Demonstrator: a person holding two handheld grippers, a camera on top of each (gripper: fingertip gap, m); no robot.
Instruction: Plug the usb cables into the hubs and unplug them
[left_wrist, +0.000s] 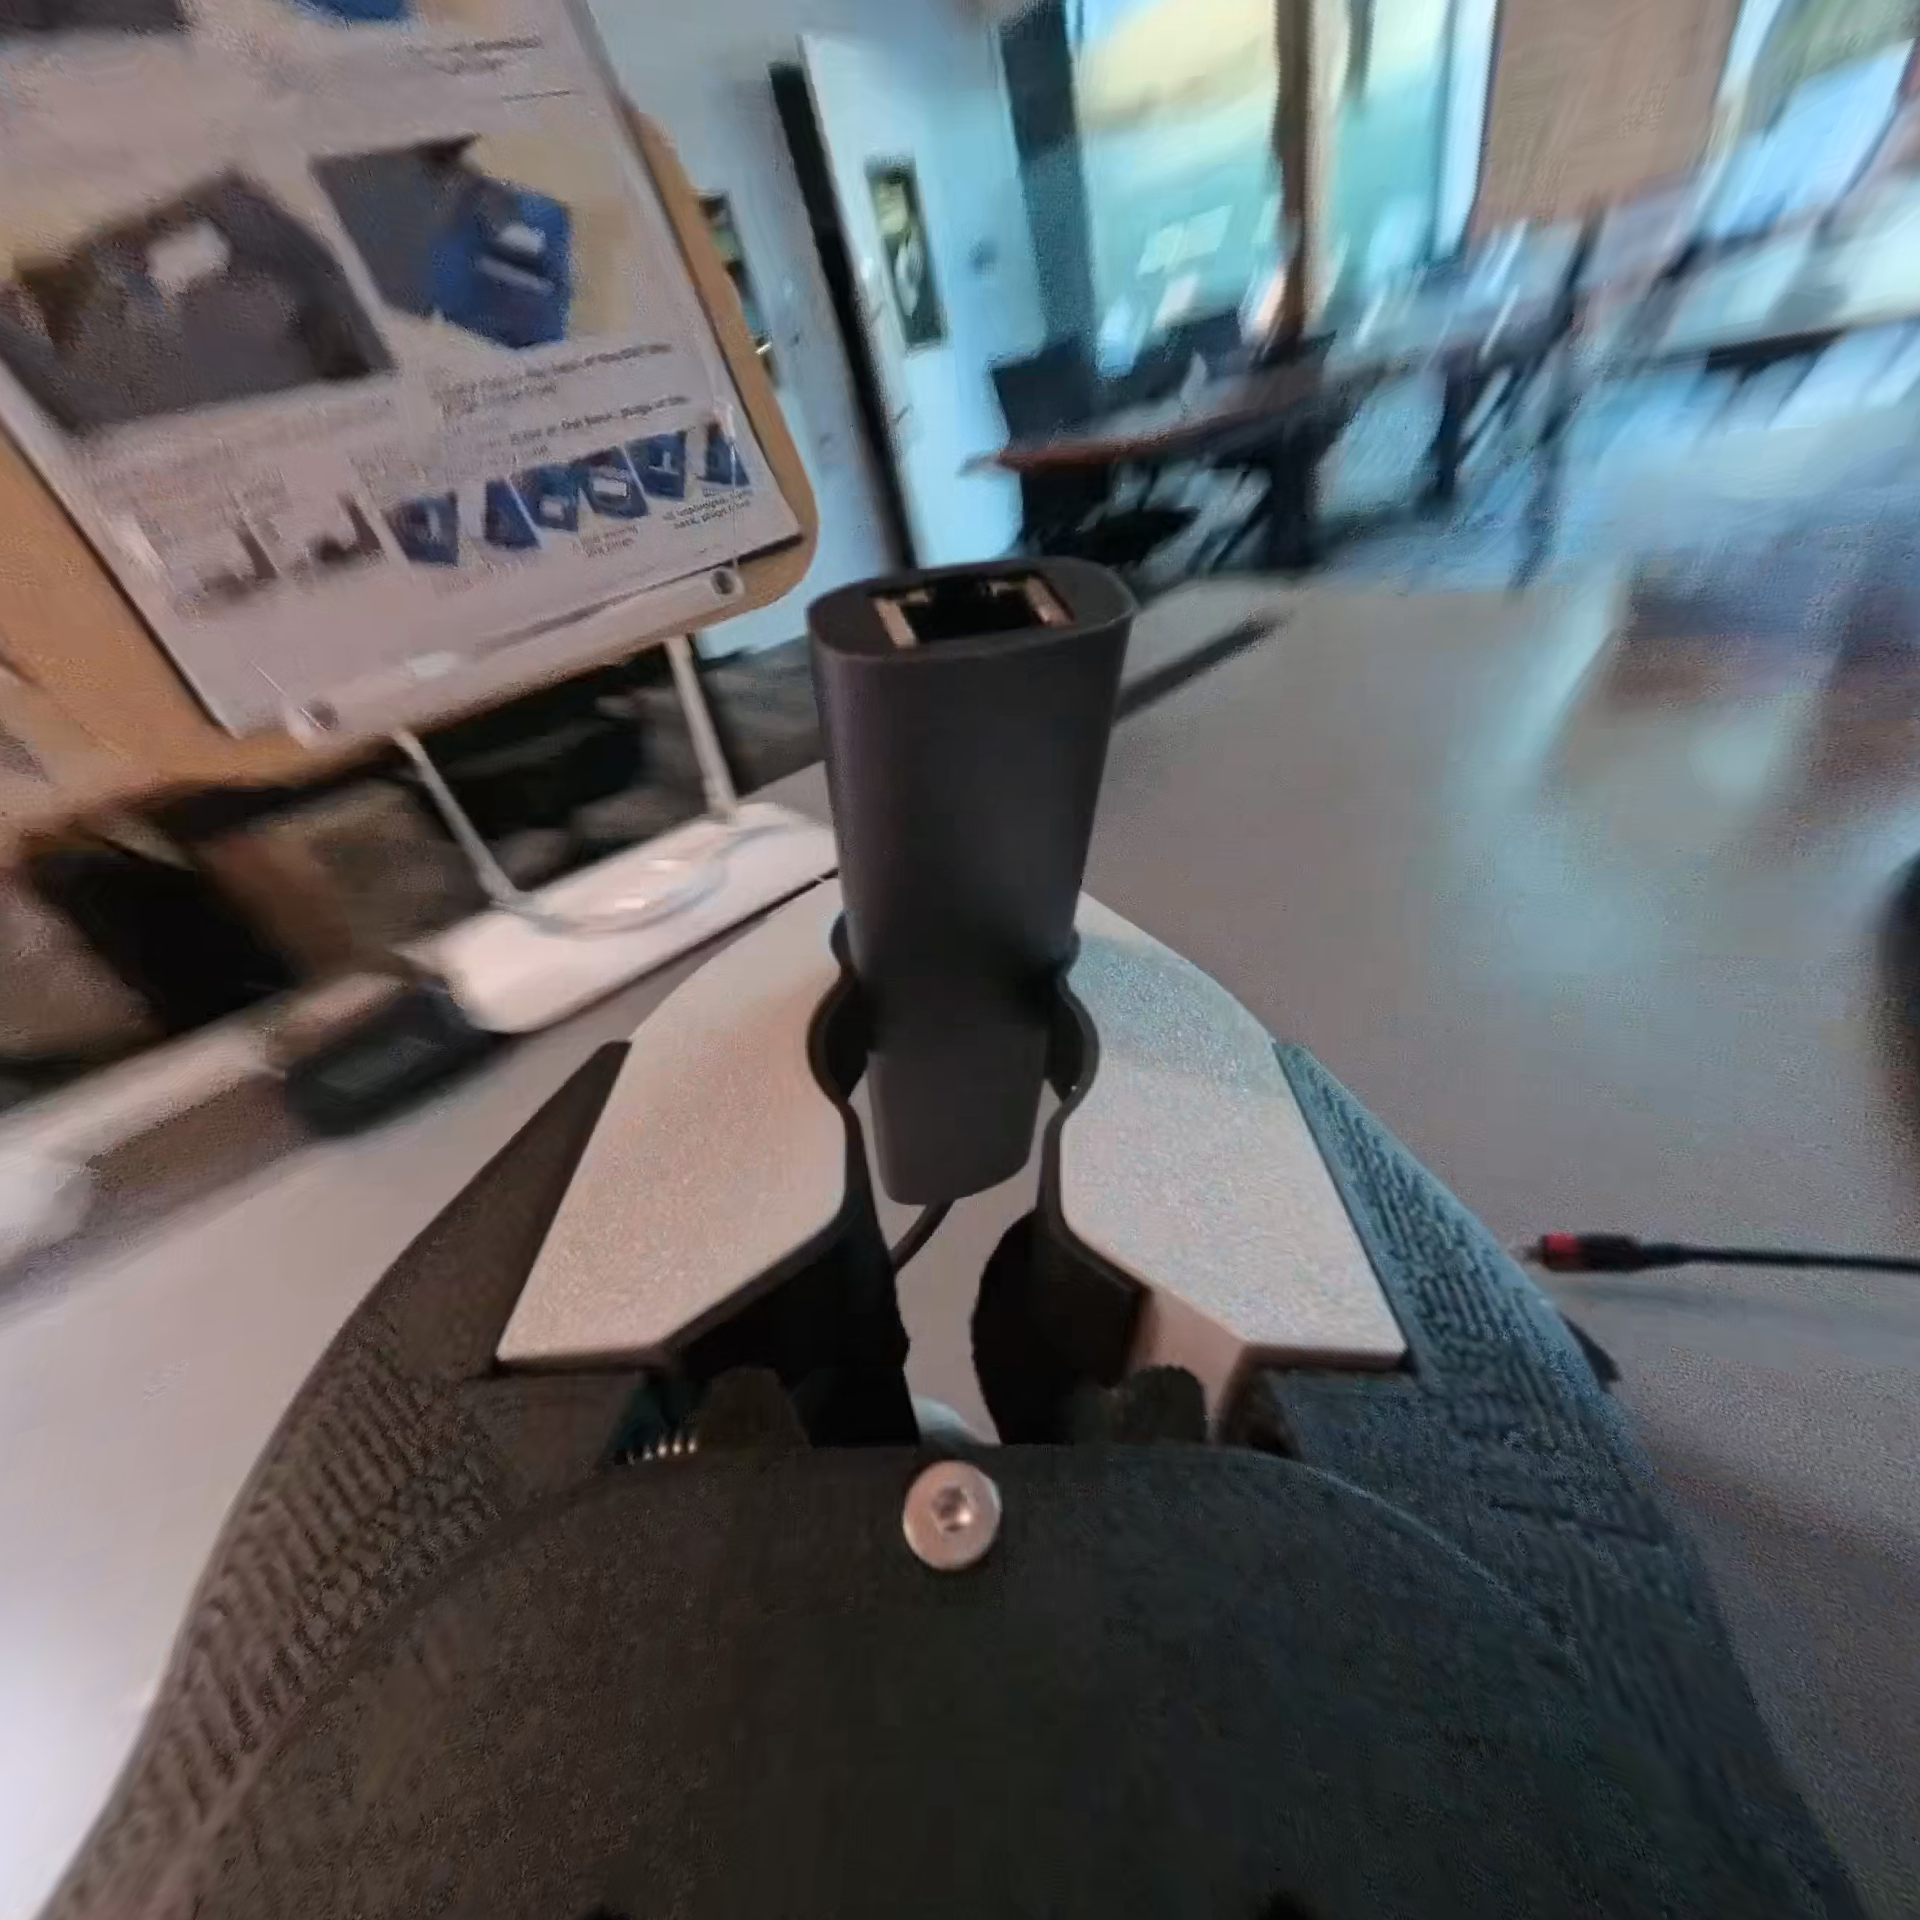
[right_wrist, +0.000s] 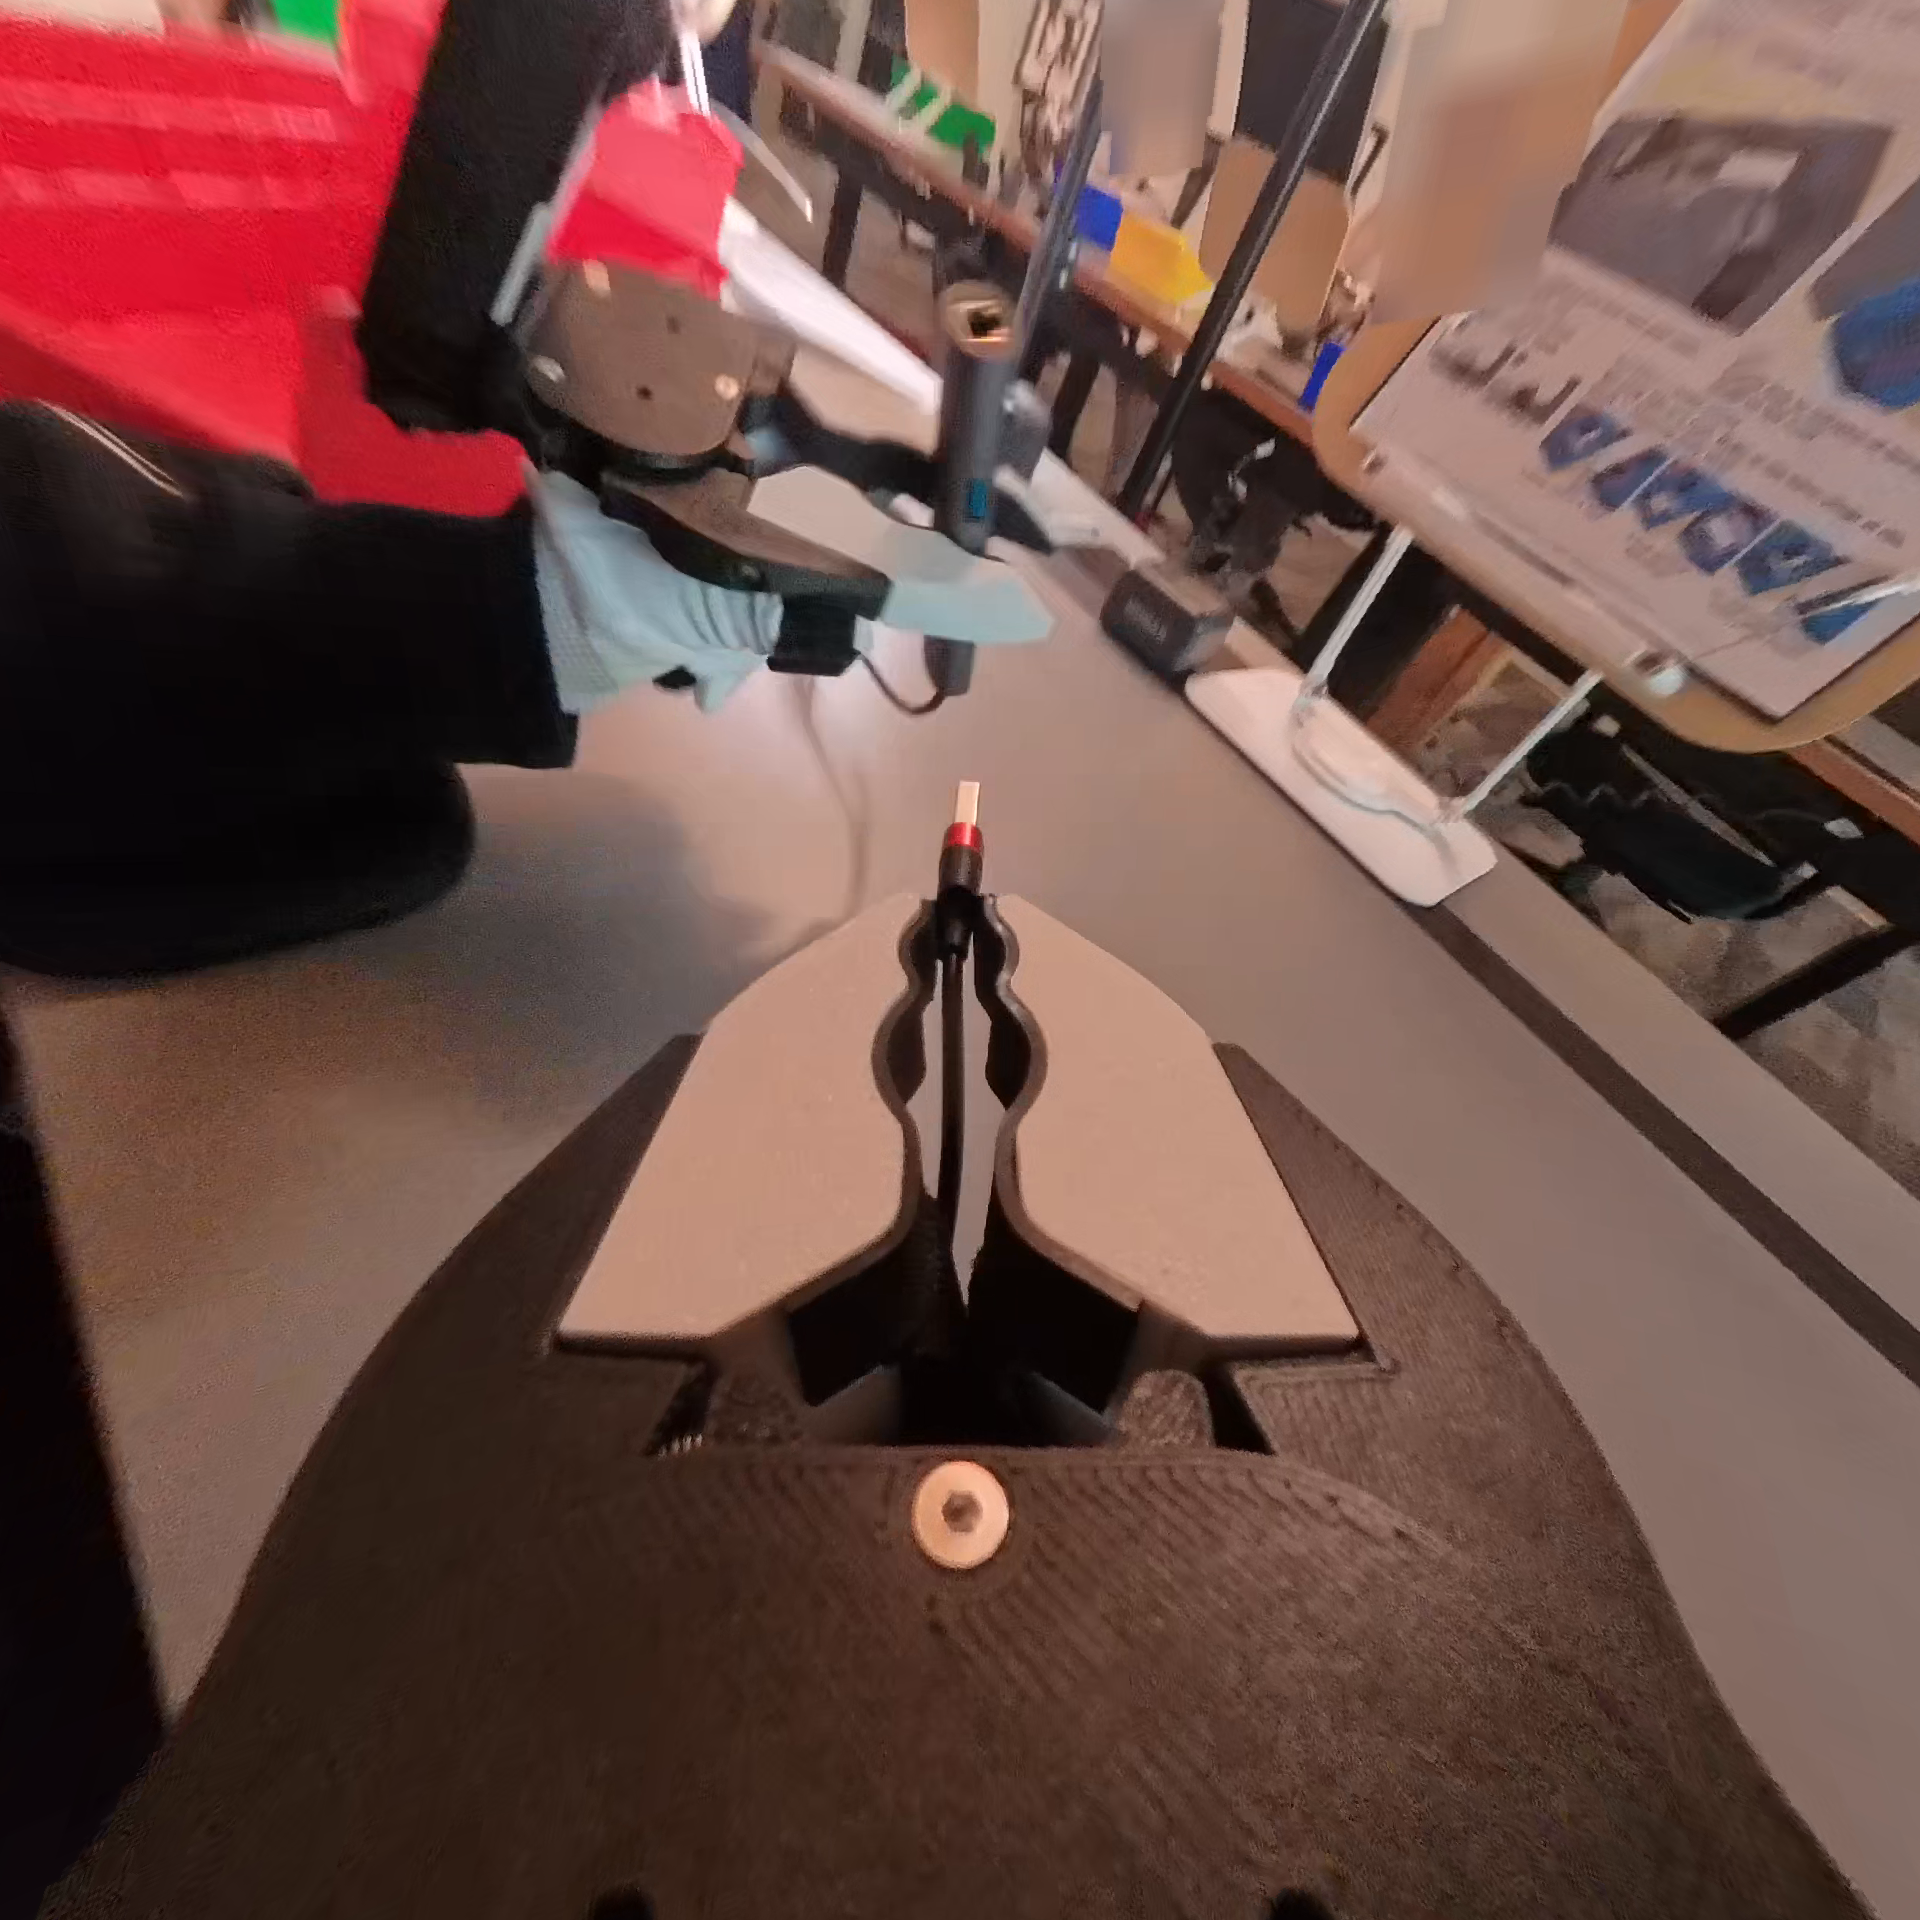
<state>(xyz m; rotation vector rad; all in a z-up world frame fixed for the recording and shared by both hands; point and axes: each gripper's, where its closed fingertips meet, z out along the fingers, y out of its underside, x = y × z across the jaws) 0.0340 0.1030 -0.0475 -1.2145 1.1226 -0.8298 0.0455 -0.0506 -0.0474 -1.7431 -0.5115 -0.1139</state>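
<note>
My left gripper (left_wrist: 954, 971) is shut on a dark grey hub (left_wrist: 961, 831) and holds it upright above the table, with an end socket facing up. The hub's thin cable hangs down between the fingers. The hub (right_wrist: 971, 416) and the left gripper (right_wrist: 914, 509) also show in the right wrist view, held by a gloved hand (right_wrist: 644, 613). My right gripper (right_wrist: 961, 914) is shut on a black usb cable just behind its red-ringed plug (right_wrist: 961, 831). The metal plug tip points forward, below and short of the hub. The same plug (left_wrist: 1579, 1250) shows at the right edge of the left wrist view.
A grey table (right_wrist: 1247, 935) lies under both grippers. A printed sheet in a clear stand (left_wrist: 395, 343) on a white base (right_wrist: 1351, 769) stands at the table's far edge. A small black block (right_wrist: 1158, 623) lies beside it. More tables stand behind. The grippers' ends are close to 15 centimeters from one another.
</note>
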